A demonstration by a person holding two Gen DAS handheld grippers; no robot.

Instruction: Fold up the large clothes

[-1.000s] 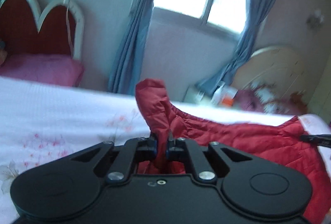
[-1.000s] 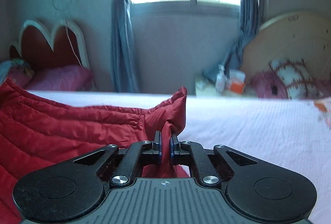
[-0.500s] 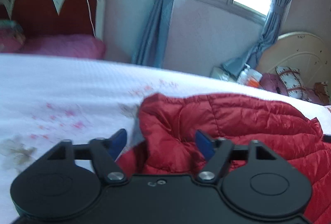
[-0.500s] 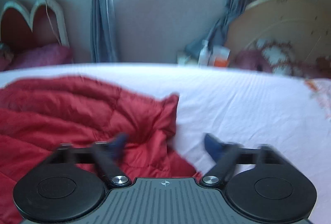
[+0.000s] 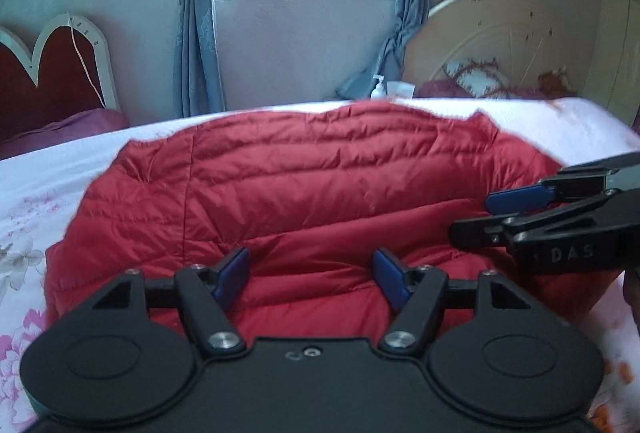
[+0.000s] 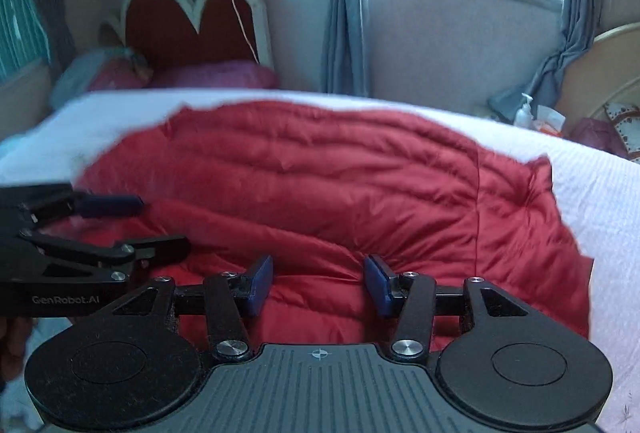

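- Jacket [image 5: 320, 185] lies folded over on the bed [image 5: 36, 193], ready for another fold.
- Left gripper [image 5: 310, 275] and right gripper [image 6: 318, 285], jaws just closing a little, stand apart above it, holding nothing.

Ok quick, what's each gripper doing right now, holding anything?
Left gripper: open, holding nothing, over the red jacket.
Right gripper: open, jaws just narrowed, nothing gripped.

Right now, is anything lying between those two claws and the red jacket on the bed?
Nothing visible. The left gripper and right gripper both hang over the red jacket, jaws open and empty.
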